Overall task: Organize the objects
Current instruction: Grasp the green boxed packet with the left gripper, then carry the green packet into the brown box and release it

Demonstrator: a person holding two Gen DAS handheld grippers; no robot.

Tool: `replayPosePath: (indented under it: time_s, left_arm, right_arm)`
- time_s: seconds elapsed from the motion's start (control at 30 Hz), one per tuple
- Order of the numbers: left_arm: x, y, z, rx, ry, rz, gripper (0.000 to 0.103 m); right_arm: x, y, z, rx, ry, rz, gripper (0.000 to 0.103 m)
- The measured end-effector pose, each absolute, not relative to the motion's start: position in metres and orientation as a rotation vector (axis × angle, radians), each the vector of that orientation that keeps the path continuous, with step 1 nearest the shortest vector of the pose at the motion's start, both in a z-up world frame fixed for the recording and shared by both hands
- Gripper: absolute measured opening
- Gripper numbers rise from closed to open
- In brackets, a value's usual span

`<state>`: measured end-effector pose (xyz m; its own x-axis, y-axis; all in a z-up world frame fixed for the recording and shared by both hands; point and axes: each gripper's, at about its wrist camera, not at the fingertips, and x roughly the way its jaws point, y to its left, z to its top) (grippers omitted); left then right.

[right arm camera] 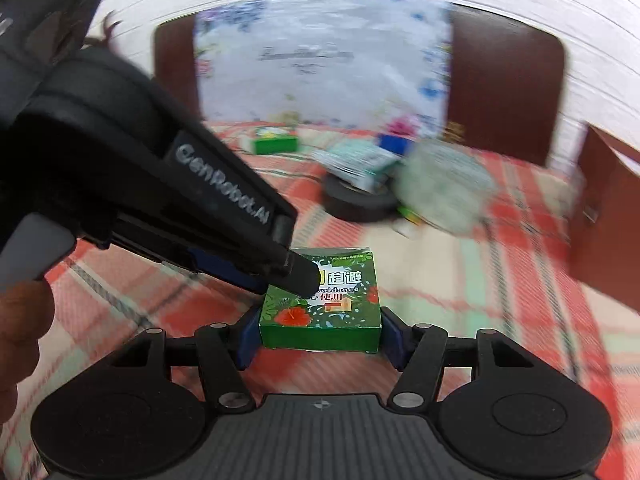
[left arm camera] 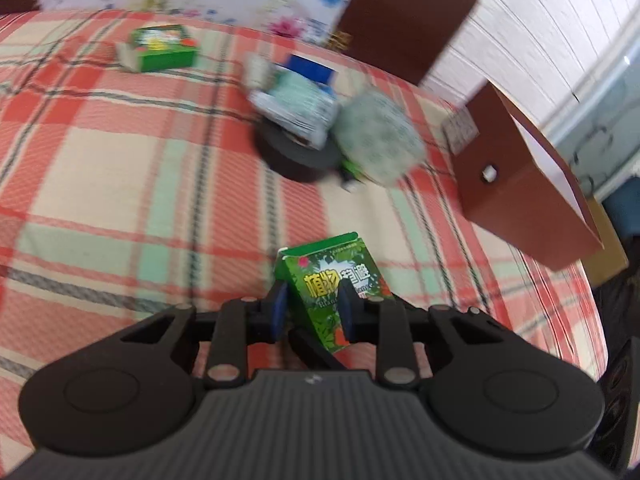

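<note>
A green leafy carton [left arm camera: 332,288] with Chinese print is held above the plaid bed cover. My left gripper [left arm camera: 312,312] is shut on its edges, the carton tilted. In the right wrist view the same carton [right arm camera: 320,312] sits flat between my right gripper's [right arm camera: 318,334] blue pads, which touch both its sides. The left gripper's black fingers [right arm camera: 296,272] come in from the upper left and lie over the carton's top.
A second green box [left arm camera: 160,48] lies far left on the plaid cover [left arm camera: 120,184]. A black tape roll [left arm camera: 296,156], a pale packet [left arm camera: 296,100], a blue box [left arm camera: 312,68] and a round greenish object [left arm camera: 380,140] form a pile. A brown open box [left arm camera: 520,184] stands right. A floral pillow [right arm camera: 320,64] leans on the headboard.
</note>
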<state>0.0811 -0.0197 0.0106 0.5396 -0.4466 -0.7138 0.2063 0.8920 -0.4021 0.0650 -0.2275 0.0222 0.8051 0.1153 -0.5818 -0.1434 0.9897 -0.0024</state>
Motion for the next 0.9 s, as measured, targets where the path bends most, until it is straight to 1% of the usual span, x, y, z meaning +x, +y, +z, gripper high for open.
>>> replayPosePath:
  time_s: [0.27, 0.33, 0.37, 0.43, 0.67, 0.9]
  left_arm:
    - [0.060, -0.094, 0.006, -0.214, 0.959, -0.591, 0.029]
    - [0.056, -0.110, 0.009, -0.181, 0.946, -0.624, 0.028]
    - [0.052, -0.118, 0.013, -0.158, 0.930, -0.644, 0.025]
    - [0.047, -0.134, 0.025, -0.111, 0.887, -0.677, 0.023]
    - [0.047, -0.178, 0.073, -0.030, 0.734, -0.727, 0.023]
    - [0.077, -0.218, 0.108, 0.011, 0.620, -0.746, 0.023]
  right_arm:
    - [0.011, -0.278, 0.021, -0.031, 0.612, -0.037, 0.058]
    - [0.002, -0.288, 0.022, -0.013, 0.592, -0.078, 0.058]
    - [-0.003, -0.293, 0.023, -0.007, 0.571, -0.103, 0.058]
    - [-0.010, -0.300, 0.028, -0.008, 0.518, -0.147, 0.058]
    - [-0.008, -0.320, 0.058, -0.036, 0.328, -0.263, 0.058]
    - [0.028, -0.353, 0.089, -0.032, 0.217, -0.337, 0.058]
